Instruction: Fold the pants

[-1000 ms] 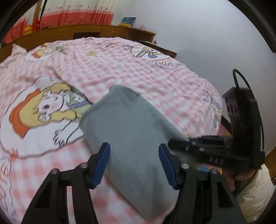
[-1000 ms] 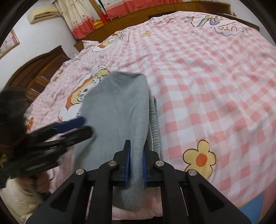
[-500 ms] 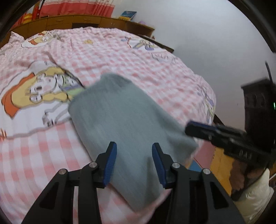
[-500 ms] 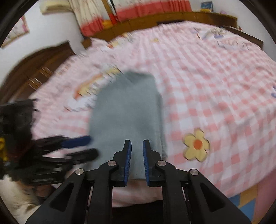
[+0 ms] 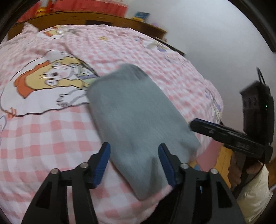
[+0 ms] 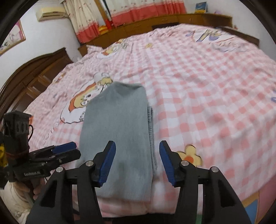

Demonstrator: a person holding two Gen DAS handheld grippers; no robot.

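The grey pants (image 5: 136,120) lie folded into a long narrow stack on the pink checked bed (image 5: 51,134), their near end at the bed's front edge. They also show in the right wrist view (image 6: 119,137), with the waistband edge sticking out on the right side. My left gripper (image 5: 133,163) is open and empty, just above the near end of the pants. My right gripper (image 6: 136,162) is open and empty, also over the near end. In the right wrist view the left gripper (image 6: 63,151) is seen from the side at the left of the pants.
The bed cover has a cartoon print (image 5: 50,79) left of the pants. A wooden headboard and cabinets (image 6: 34,75) stand at the left, a curtain (image 6: 138,10) at the back. The floor (image 6: 255,205) lies beyond the bed's front edge.
My right gripper let go of the pants' near edge and opened wide, drawing back. My left gripper narrowed, then opened wide again. The pants now lie flat on the bed.
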